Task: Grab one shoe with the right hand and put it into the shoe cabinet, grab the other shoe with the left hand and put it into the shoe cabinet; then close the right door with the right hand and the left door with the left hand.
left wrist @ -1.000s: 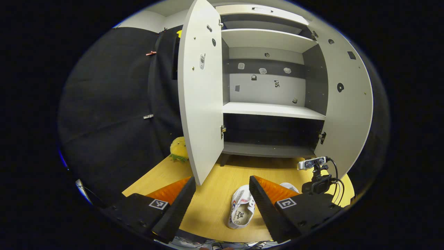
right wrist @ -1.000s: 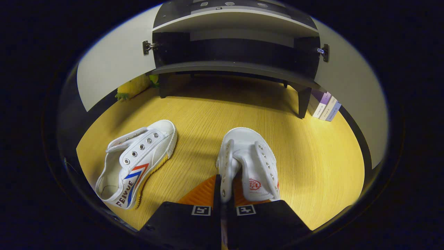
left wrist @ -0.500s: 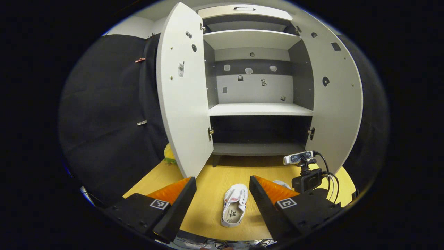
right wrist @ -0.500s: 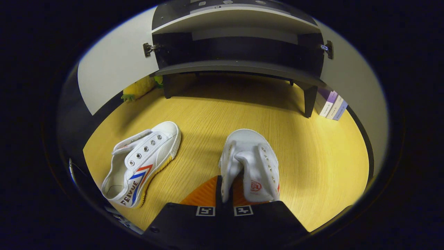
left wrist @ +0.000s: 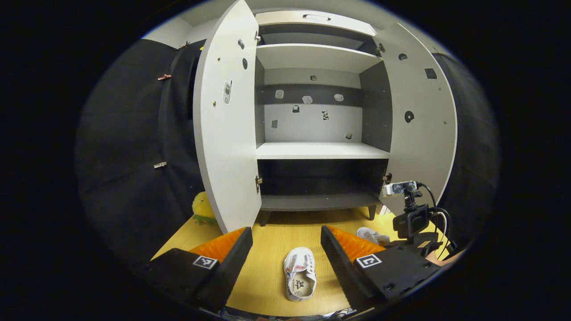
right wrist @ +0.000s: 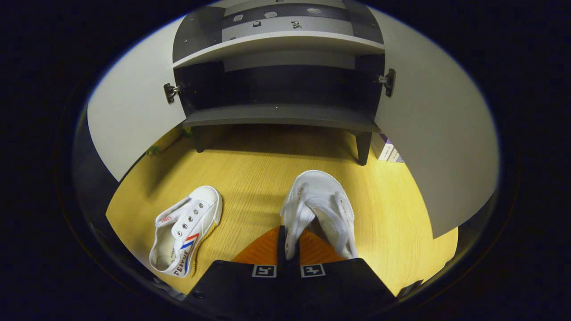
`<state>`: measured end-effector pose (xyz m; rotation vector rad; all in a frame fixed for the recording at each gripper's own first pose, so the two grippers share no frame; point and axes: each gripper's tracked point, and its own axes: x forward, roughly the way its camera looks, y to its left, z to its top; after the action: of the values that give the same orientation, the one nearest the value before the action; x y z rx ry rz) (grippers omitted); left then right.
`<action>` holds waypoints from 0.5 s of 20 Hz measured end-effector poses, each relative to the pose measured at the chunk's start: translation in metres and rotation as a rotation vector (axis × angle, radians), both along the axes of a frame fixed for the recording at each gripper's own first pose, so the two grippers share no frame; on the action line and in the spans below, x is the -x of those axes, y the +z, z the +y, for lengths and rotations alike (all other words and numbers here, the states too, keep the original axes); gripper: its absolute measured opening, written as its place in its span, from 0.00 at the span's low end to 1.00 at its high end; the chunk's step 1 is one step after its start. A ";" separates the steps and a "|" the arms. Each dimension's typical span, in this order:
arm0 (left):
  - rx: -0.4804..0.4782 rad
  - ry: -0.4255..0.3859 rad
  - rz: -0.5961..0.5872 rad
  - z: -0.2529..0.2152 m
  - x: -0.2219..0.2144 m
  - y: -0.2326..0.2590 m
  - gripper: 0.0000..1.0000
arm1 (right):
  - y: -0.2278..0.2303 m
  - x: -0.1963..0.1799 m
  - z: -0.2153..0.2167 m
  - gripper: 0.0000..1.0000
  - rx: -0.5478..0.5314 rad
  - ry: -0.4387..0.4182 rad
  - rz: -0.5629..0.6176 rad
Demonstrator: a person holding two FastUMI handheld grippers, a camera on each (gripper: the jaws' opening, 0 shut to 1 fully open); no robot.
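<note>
Since a second ago the right gripper has lifted and pulled back a bit: the cabinet now sits lower in the right gripper view, with more of its shelves showing, and the floor shoe looks smaller. In the left gripper view the cabinet has slid left and the shoe on the floor has shrunk too.

Right fingers are pinched shut on the side wall of one shoe, near the eyelets. Its long axis runs pretty much along the fingers, toe at 12 o'clock, pointing straight at the cabinet's dark bottom shelf. So I'd guess the next move is a plain forward push, keeping the toe above the shelf's front edge. Both doors stand wide open, so nothing's in the way. The grip is only on thin canvas, so the shoe could sag or swing.

The other shoe lies flat on the wooden floor, at about 8 o'clock from the right fingers and well apart from them. In the left gripper view it's dead ahead between the spread-open fingers of the left gripper, heel nearest, toe at 12. Left hand is clearly nearer to that one.

Both are white canvas lace-less sneakers; the floor one has red and blue stripes on its side.
</note>
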<state>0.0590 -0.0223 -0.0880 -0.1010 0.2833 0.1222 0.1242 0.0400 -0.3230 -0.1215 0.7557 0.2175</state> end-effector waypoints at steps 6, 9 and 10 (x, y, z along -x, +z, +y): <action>0.054 -0.030 -0.059 0.025 -0.010 0.017 0.96 | 0.079 0.009 0.025 0.05 -0.021 0.029 -0.106; 0.042 -0.050 -0.074 0.035 -0.012 0.015 0.97 | 0.126 -0.001 0.042 0.05 -0.056 0.032 -0.163; 0.046 -0.067 -0.068 0.034 -0.012 0.010 0.97 | 0.141 -0.007 0.047 0.05 -0.068 0.034 -0.181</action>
<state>0.0715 0.0119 -0.0776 -0.1411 0.2214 0.0458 0.1309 0.0873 -0.1815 -0.0883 0.5657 0.2602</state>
